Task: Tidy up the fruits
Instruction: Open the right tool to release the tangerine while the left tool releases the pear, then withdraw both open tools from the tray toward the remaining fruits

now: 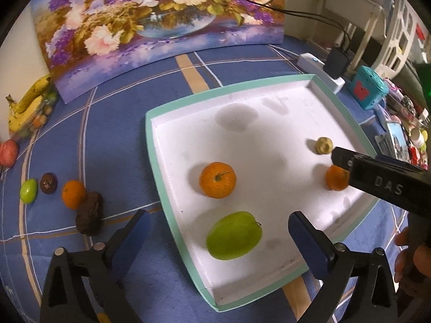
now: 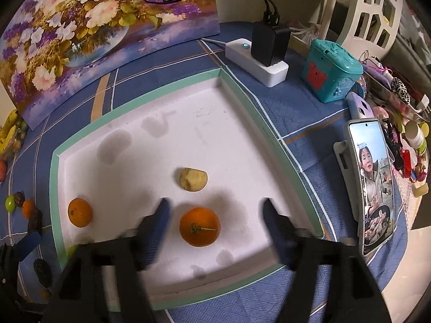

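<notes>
A white tray with a teal rim (image 1: 154, 161) (image 2: 55, 188) lies on the blue checked cloth. My left gripper (image 1: 218, 216) is open over its near corner, and a green fruit (image 1: 233, 235) lies untouched between the wide fingers. An orange (image 1: 217, 179) (image 2: 80, 212) sits further in. My right gripper (image 2: 215, 204) is open above a second orange (image 2: 200, 226) (image 1: 336, 178), with its pads clear of it. A small yellowish fruit (image 2: 193, 179) (image 1: 324, 145) rests beyond. Left of the tray lie an orange (image 1: 72, 193), a dark fruit (image 1: 48, 183) and a small green fruit (image 1: 28, 190).
A brown lump (image 1: 89, 216) lies by the tray's left edge. Bananas (image 1: 27, 105) and a red fruit (image 1: 8, 152) lie at the far left. A flower painting (image 1: 150, 21) leans behind. A power strip (image 2: 256, 59), a teal box (image 2: 330, 72) and a phone on a stand (image 2: 373, 183) crowd the right.
</notes>
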